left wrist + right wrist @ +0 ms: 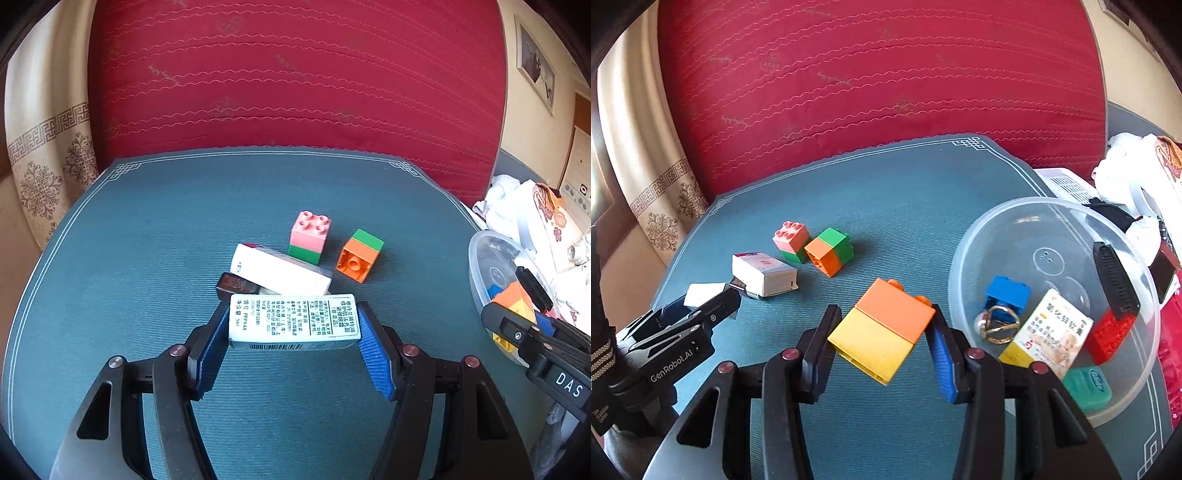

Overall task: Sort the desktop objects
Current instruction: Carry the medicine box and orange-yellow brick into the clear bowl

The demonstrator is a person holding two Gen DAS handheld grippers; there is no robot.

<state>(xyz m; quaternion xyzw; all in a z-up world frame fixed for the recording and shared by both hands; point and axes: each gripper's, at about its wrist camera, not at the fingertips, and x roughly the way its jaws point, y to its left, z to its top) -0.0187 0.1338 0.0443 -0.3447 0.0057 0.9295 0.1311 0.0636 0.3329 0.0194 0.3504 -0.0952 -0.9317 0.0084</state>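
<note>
bowl (1052,221) contents, ring (997,325), right wrist only

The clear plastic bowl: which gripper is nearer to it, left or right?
Right. The right gripper, holding the orange-yellow block, is just beside the bowl. The left gripper holds a white box farther away.

A teal mat (908,206) carries a pink-green block (790,240), an orange-green block (831,251), a white carton (764,273) and a clear bowl (1015,221)
</note>
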